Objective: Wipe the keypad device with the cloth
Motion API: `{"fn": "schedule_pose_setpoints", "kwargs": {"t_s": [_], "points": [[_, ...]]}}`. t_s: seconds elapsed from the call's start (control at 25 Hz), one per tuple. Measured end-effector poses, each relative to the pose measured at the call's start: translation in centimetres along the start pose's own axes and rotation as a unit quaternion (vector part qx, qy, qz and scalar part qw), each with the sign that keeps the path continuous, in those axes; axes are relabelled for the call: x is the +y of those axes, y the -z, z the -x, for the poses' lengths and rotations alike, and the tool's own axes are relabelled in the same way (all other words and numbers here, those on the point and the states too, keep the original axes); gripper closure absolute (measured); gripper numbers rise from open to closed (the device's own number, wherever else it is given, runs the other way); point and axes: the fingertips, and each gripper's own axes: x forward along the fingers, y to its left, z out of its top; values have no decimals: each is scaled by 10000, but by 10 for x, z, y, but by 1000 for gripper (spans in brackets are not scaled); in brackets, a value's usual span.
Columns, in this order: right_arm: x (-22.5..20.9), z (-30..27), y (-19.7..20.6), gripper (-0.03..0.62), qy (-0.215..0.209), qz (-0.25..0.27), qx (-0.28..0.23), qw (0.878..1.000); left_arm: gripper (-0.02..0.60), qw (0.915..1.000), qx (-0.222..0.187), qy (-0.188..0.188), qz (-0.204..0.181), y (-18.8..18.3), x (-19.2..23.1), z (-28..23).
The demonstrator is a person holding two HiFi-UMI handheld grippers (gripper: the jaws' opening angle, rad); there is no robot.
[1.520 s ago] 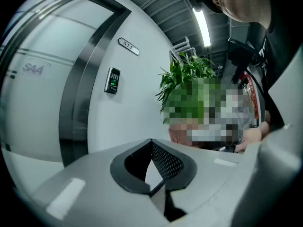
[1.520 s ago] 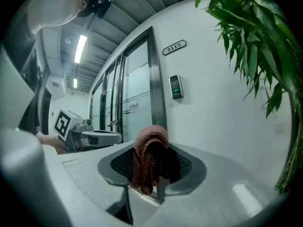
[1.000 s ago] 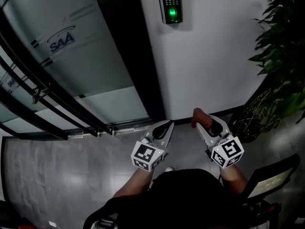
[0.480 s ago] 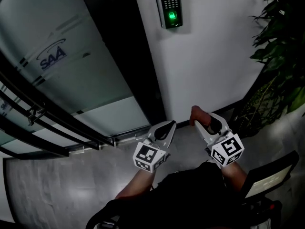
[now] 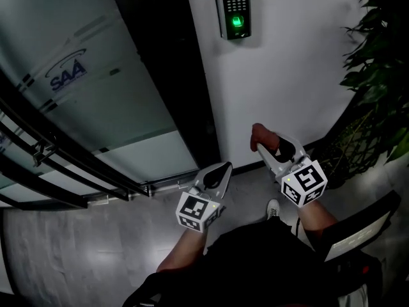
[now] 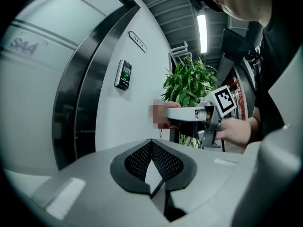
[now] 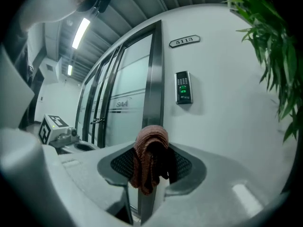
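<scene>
Head view: keypad device (image 5: pixel 233 8), green-lit, on the wall (image 5: pixel 287 75) well above both grippers; right gripper (image 5: pixel 268 147) clamps a reddish cloth (image 5: pixel 259 136). Left gripper view: left gripper (image 6: pixel 151 143) closed, empty. Right gripper view: knitted cloth hangs between jaws, keypad device ahead.

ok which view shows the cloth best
Right gripper view: the cloth hangs large, central, clamped in the right hand-held gripper. Head view shows a small reddish tip; left gripper view shows it distant, partly blurred.
</scene>
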Motion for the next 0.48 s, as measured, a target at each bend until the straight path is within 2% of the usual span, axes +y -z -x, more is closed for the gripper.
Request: {"fn": "schedule_pose_setpoints", "kwargs": {"t_s": [0.2,0.48], "points": [[-24,-28,-73,453,-207,698,-567,9957,566,9998,-112,-175,79,-7,2,-4],[-48,-66,-177,453,-399,1625,-1406,9758,566,9992,42,-349,207,-3,4,-12]]}}
